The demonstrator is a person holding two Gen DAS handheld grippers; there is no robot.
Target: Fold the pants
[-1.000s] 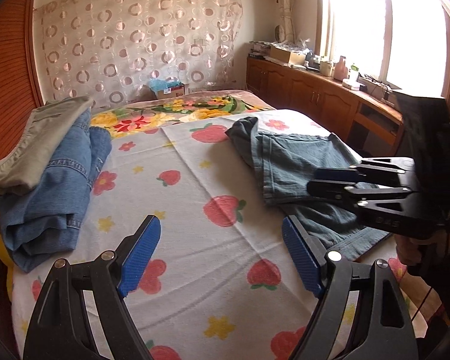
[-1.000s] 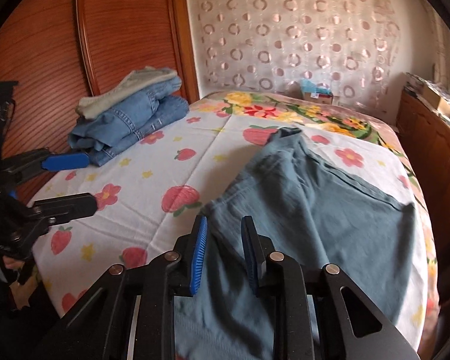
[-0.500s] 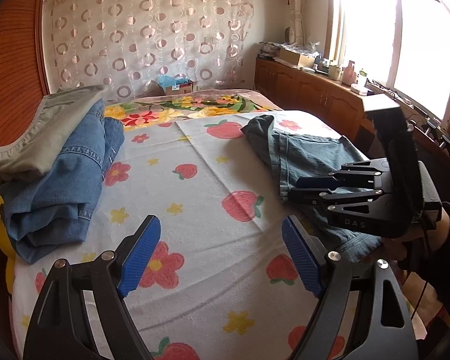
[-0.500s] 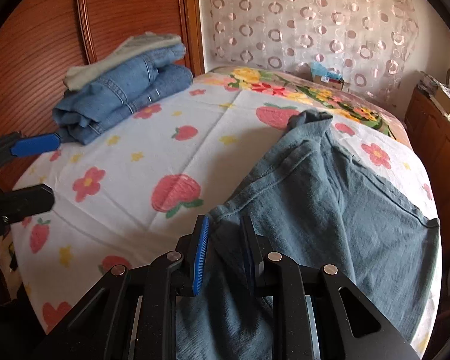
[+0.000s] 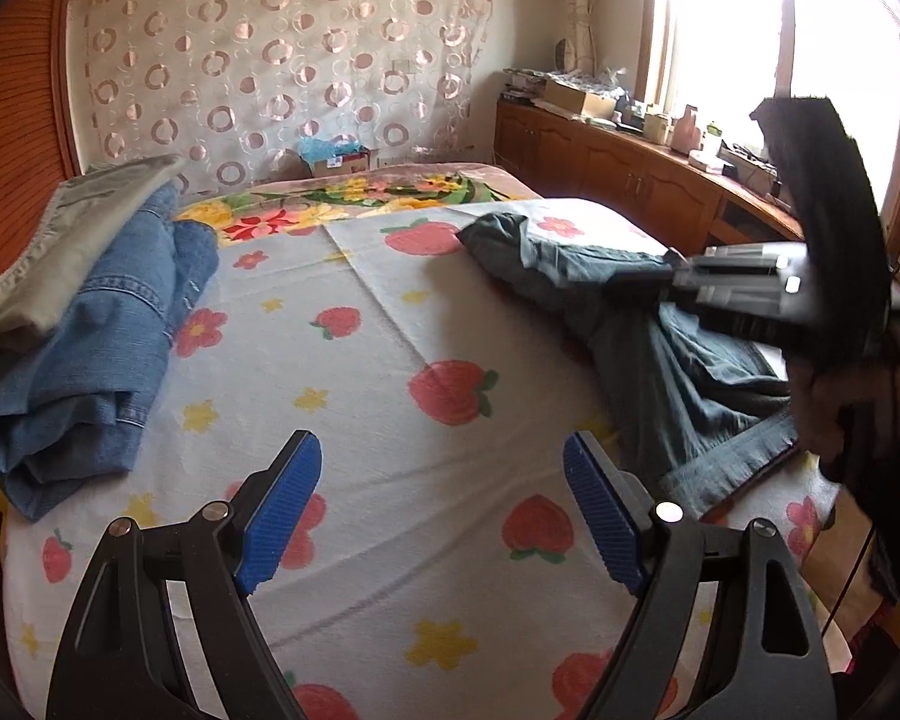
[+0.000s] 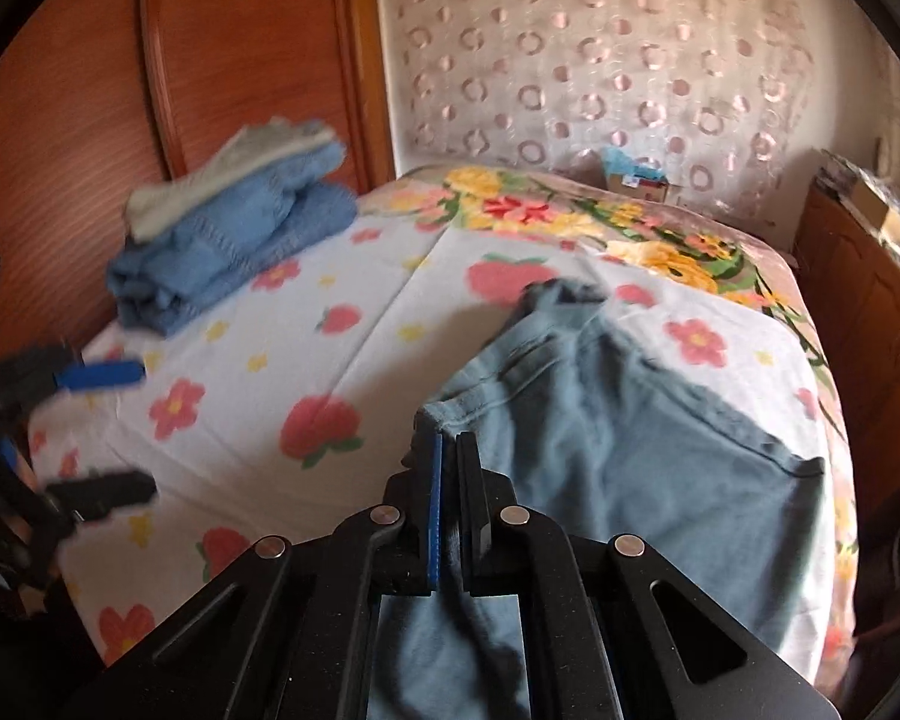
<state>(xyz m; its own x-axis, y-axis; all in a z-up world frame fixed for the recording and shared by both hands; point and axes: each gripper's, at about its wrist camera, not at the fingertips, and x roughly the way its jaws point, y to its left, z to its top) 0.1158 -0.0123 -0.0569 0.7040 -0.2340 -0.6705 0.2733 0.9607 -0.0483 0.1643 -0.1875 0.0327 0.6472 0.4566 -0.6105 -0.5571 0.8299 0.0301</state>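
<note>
Grey-blue pants (image 6: 630,420) lie spread on the right side of the bed; in the left wrist view they (image 5: 660,360) lie at the right. My right gripper (image 6: 449,450) is shut on the pants' left edge and lifts it slightly; it shows in the left wrist view (image 5: 678,288) reaching in from the right. My left gripper (image 5: 444,504) is open and empty over the strawberry-print sheet (image 5: 390,360), left of the pants; it shows at the left edge of the right wrist view (image 6: 108,438).
A stack of folded jeans with a pale garment on top (image 5: 78,312) sits at the bed's left side, by the wooden headboard (image 6: 210,60). A wooden cabinet (image 5: 630,180) with clutter runs under the window at right. A small box (image 5: 339,159) stands beyond the bed.
My right gripper has closed from a narrow gap onto the pants' edge and pulled it up and forward. The left gripper stayed open and shifted slightly.
</note>
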